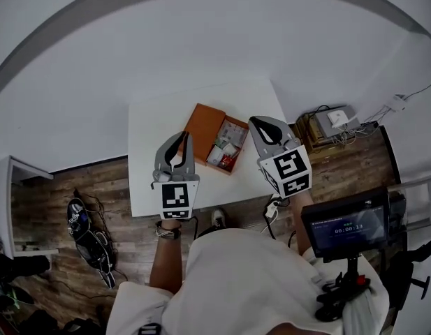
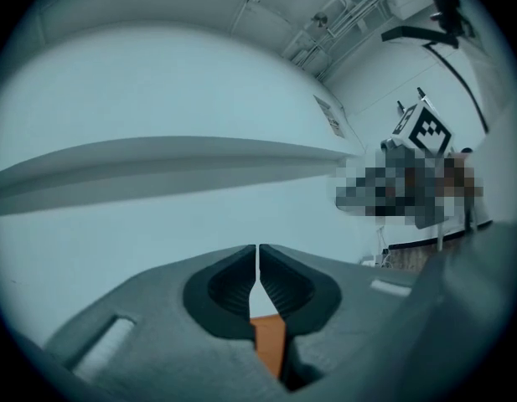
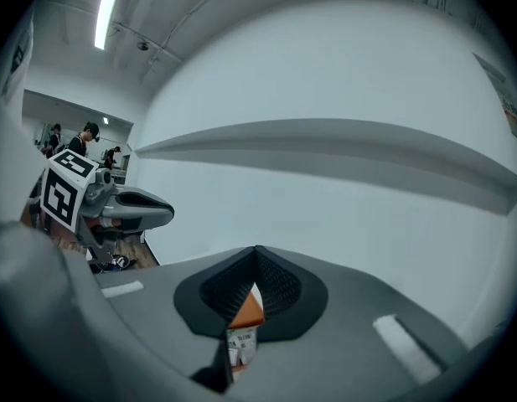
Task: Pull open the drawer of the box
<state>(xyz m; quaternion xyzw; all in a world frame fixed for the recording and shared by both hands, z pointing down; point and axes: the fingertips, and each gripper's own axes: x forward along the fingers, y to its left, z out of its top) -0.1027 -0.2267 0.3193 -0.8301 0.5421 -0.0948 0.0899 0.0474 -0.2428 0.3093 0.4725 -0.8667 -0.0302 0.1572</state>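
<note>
A white table (image 1: 149,166) stands on a wood-plank floor (image 1: 82,180). Just off its far right corner sits a low wooden crate (image 1: 306,137) carrying a grey device (image 1: 334,121). Beyond the table's left edge, black cables (image 1: 93,246) lie tangled on the floor. A small screen (image 1: 344,223) stands near right.

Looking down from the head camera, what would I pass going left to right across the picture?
Tangle of black cables → left claw → orange rectangular box → right claw → black screen on a stand.
</note>
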